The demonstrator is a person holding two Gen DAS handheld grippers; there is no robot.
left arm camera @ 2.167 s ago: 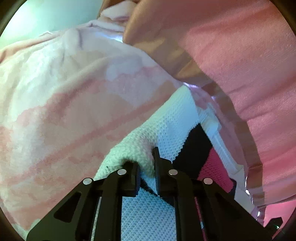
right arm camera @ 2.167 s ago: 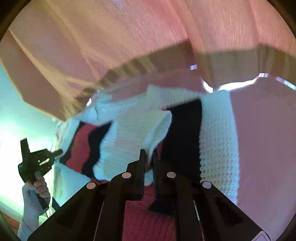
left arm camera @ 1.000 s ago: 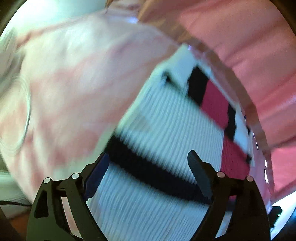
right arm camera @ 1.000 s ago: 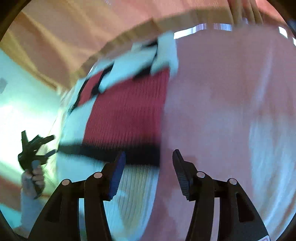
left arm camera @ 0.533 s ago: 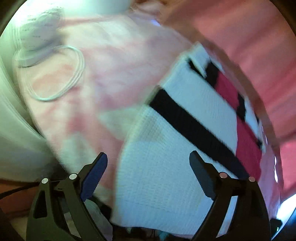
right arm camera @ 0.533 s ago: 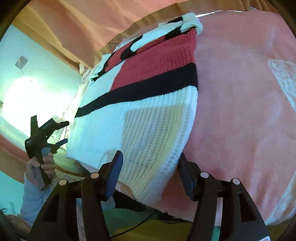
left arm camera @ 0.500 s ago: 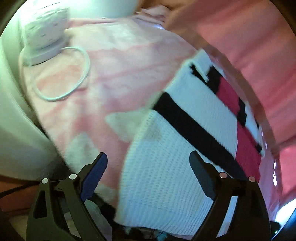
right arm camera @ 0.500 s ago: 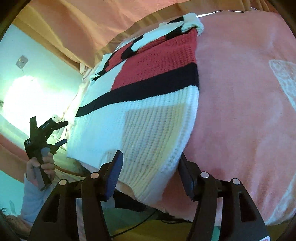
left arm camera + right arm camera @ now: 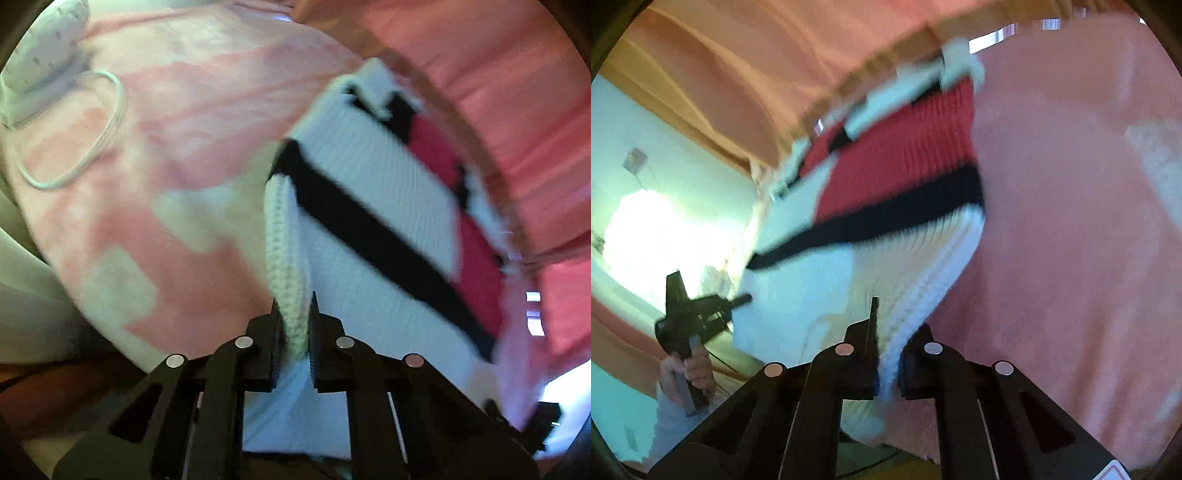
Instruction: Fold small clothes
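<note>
A knitted sweater [image 9: 369, 206] in white, black and red blocks lies on a pink blanket [image 9: 166, 147]. My left gripper [image 9: 293, 332] is shut on the sweater's white bottom edge at its left corner and lifts it. My right gripper [image 9: 888, 354] is shut on the white bottom edge of the sweater [image 9: 886, 192] at its right corner. The left gripper [image 9: 698, 317] also shows in the right wrist view, held in a hand at the sweater's far corner. The lifted hem stands off the blanket [image 9: 1071, 221] between the two grippers.
A white device [image 9: 40, 48] with a looped white cord [image 9: 92, 140] lies on the blanket at the far left. Pink curtains [image 9: 498, 92] hang behind the bed. The bed's front edge is just below both grippers.
Both grippers were open above the flat sweater's bottom edge half a second ago. Now both have shut on the hem corners and raised them.
</note>
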